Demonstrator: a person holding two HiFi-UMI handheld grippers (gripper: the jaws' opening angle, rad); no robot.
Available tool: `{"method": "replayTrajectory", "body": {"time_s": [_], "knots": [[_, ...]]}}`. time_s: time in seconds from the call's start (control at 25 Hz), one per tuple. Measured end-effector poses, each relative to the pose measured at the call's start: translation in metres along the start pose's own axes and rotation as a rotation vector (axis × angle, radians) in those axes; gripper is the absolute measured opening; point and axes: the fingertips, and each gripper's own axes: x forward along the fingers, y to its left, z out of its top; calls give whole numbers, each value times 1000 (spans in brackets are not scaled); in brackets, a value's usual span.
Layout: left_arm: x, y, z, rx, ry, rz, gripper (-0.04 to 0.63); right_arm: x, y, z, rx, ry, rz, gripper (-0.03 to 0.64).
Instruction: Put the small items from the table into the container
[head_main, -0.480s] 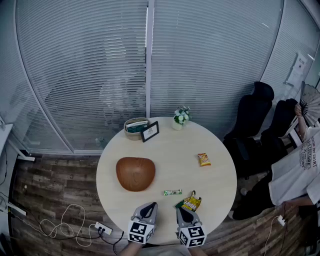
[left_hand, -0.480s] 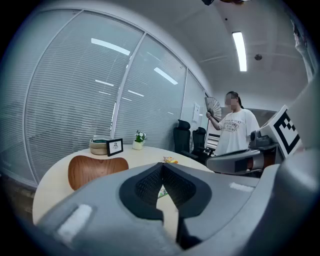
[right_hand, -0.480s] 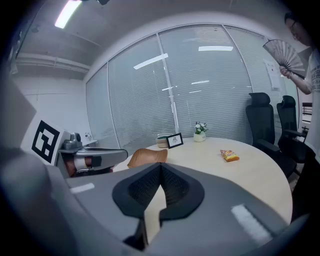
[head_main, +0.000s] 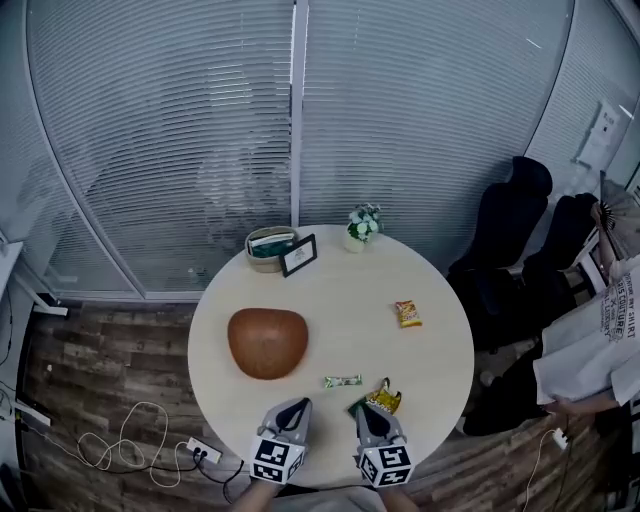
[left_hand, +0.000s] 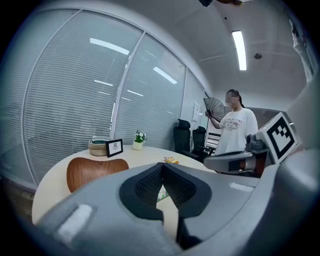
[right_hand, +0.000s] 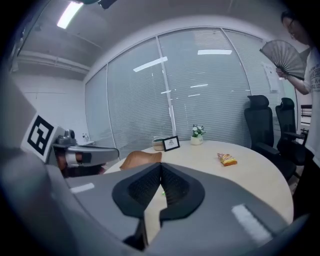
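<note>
Both your grippers sit at the near edge of the round, smooth, pale table (head_main: 420, 360). The left gripper (head_main: 293, 408) has its ribbed black pads pressed together on nothing. The right gripper (head_main: 368, 412) is the same, jaws closed tight and empty.

Just beyond the right gripper's tip lies a crinkly yellow-and-green packet (head_main: 384, 400). To its left is a slim green wrapper (head_main: 342, 381), lying flat. Farther out on the right lies a small orange snack bag (head_main: 407, 314), well apart from the rest.

The container, a rounded brown wooden bowl (head_main: 268, 342) with visible grain, sits left of centre. From this height you can't quite tell what its inside holds.

At the far edge a woven basket (head_main: 266, 246) holds something teal. A dark picture frame (head_main: 299, 255) leans just beside it, and a little potted plant (head_main: 363, 226) stands to the right.
</note>
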Motion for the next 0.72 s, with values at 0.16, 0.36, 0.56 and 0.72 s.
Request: {"method": "replayTrajectory", "body": {"time_s": [0.16, 0.36, 0.56, 0.72], "knots": [[1, 2, -1, 11, 17, -2, -3, 13, -44, -39, -53, 106, -35, 45], [5, 12, -12, -6, 50, 18, -3, 24, -101, -77, -77, 209, -108, 73], [7, 19, -26, -16, 94, 42, -3, 32, -146, -98, -31, 221, -204, 201], [9, 20, -32, -14, 123, 49, -3, 44, -161, -127, 70, 278, -220, 288]]}}
